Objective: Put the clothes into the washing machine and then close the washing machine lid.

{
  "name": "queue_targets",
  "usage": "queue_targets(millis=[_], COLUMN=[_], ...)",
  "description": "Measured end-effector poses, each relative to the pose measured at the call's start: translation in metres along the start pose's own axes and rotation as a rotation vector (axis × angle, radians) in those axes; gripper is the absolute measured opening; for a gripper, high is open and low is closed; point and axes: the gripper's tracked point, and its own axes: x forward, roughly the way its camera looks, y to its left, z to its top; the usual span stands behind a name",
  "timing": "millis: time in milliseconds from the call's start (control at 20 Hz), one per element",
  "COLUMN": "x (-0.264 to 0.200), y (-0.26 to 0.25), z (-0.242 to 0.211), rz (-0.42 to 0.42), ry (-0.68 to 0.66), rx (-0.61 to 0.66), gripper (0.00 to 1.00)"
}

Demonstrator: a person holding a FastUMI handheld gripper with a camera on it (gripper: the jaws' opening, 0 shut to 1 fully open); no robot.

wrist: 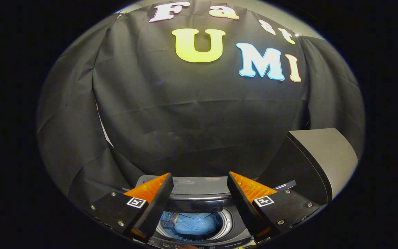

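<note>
The washing machine [199,188] stands below me, its round drum opening seen between and beneath my fingers. Blue clothes [195,223] lie bunched inside the drum. The dark grey lid [318,160] stands raised, tilted up beyond my right finger. My gripper [200,180] hovers above the machine's top, open, with nothing between its fingers. The machine's back panel shows just ahead of the fingertips.
The black cloth wall [192,114] hangs close behind the machine. A strip of the machine's control panel [199,245] shows under the drum opening.
</note>
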Motion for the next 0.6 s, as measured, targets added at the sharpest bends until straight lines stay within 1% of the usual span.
queue_targets(millis=[200, 350, 600], x=[-0.007, -0.015, -0.033], y=[0.001, 0.0, -0.005], z=[-0.012, -0.03, -0.089], rz=[-0.007, -0.005, -0.011], ry=[0.012, 0.039, 0.135], rx=[-0.002, -0.005, -0.024], gripper=[0.98, 0.97, 0.97])
